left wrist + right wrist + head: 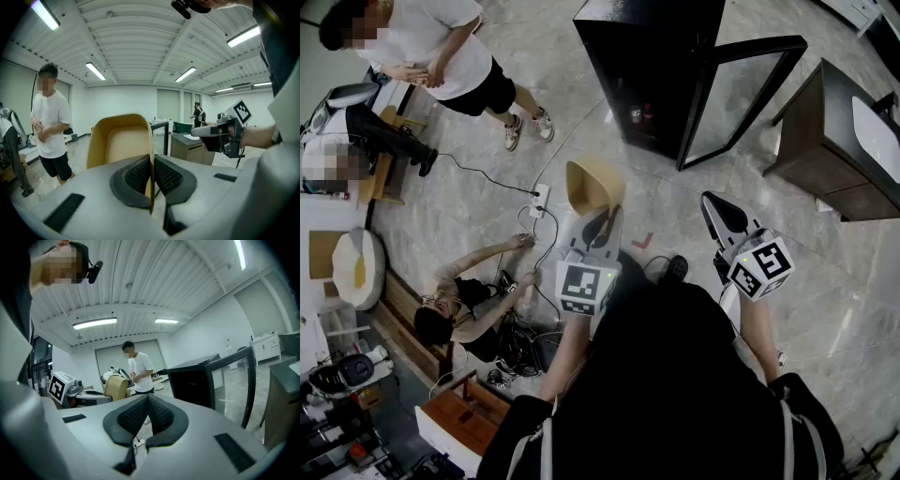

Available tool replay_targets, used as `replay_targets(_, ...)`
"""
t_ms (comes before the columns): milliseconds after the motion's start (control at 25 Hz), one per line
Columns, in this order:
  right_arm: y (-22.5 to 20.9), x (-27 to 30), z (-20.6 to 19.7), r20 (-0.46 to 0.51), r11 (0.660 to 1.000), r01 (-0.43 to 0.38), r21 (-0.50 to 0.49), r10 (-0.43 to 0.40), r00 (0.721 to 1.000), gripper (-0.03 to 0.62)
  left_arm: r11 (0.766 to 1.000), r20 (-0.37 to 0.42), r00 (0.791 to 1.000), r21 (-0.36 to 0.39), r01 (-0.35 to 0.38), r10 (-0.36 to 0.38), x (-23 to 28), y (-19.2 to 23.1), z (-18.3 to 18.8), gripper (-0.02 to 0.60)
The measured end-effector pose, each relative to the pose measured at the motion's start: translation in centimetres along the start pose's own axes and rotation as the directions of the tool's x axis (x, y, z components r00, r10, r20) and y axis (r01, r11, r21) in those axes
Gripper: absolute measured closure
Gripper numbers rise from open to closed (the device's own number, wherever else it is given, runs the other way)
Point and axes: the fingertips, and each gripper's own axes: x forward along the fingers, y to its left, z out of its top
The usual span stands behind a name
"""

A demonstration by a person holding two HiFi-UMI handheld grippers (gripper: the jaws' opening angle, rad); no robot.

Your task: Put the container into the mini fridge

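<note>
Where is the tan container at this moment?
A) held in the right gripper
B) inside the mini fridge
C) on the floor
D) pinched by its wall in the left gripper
D: the left gripper has its jaws shut on the thin wall of the tan container.

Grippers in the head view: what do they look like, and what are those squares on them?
The left gripper and right gripper are pale grey shells with dark ribbed pads. Each carries a white cube printed with black square markers. The person wears a black top.
</note>
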Motion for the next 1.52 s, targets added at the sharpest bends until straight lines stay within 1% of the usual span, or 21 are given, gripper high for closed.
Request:
replay_targets(280, -0.4, -0.5, 0.0, 0.0, 1.0, 0.006, -0.003, -0.006, 1.0, 0.576, 1.0, -0.006, 1.0, 0.006, 0.013, -0.013, 0.6, -0.6, -0.1, 0.546)
replay_targets(640, -2.1, -2.0, -0.4, 0.004, 0.997, 0.073, 0.029, -0.074, 0.997, 0.576, 0.998, -0.025, 0.998, 0.004, 0.055, -0.055, 2.2, -3.0, 0.0, 0.546)
replay_targets(840, -3.2, -3.6, -1.1, -0.001, 0.996, 0.066, 0.052, -0.066, 0.998, 0.576, 0.998, -0.042, 0.997, 0.009, 0.067, -0.066, 3.3, -5.3, -0.2, 0.546)
replay_targets(1120, -4.7, -4.9, -1.2, -0.005, 0.994, 0.068, 0.087, -0.067, 0.998, 0.576, 0.996, -0.078, 0.994, 0.024, 0.084, -0.082, 4.5, -7.3, 0.0, 0.546)
replay_targets(1320, -5.1, -3.9, -1.6, -0.009, 0.991, 0.083, 0.108, -0.082, 0.997, 0.576, 0.993, -0.093, 0.99, 0.042, 0.108, -0.104, 5.4, -6.6, 0.0, 0.546)
replay_targets(1520, -5.7, -1.4, -1.7, -0.019, 0.988, 0.114, 0.101, -0.113, 0.993, 0.576, 0.99, -0.086, 0.987, 0.026, 0.135, -0.132, 7.3, -3.7, -0.2, 0.546)
